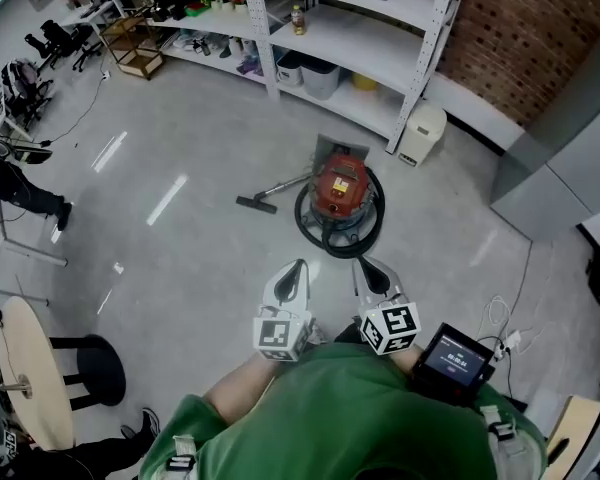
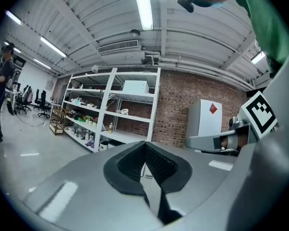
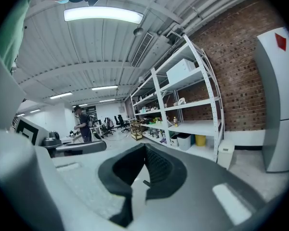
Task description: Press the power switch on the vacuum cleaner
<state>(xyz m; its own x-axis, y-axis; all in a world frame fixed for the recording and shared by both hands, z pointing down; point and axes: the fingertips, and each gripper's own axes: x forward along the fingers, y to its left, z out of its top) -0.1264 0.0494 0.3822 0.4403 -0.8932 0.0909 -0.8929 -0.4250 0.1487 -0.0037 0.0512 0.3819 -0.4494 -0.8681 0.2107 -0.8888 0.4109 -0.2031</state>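
The vacuum cleaner [image 1: 341, 190] is a red canister with a black hose coiled around it, standing on the grey floor in front of me. Its wand runs left to a floor nozzle [image 1: 256, 204]. I cannot make out its power switch from here. My left gripper [image 1: 299, 266] and right gripper [image 1: 365, 264] are held side by side near my chest, well short of the vacuum and above the floor. Both are shut on nothing. In the left gripper view the left gripper [image 2: 145, 144] has its black pads meeting at the tip. The right gripper [image 3: 145, 146] looks the same in its own view. Neither gripper view shows the vacuum.
White shelving [image 1: 352, 28] lines the brick wall behind the vacuum, with a white bin [image 1: 422, 133] at its end. A grey cabinet [image 1: 555, 183] stands at right. A round table [image 1: 28, 373] and black stool [image 1: 92, 368] are at lower left. A small screen [image 1: 453, 359] hangs at my right side.
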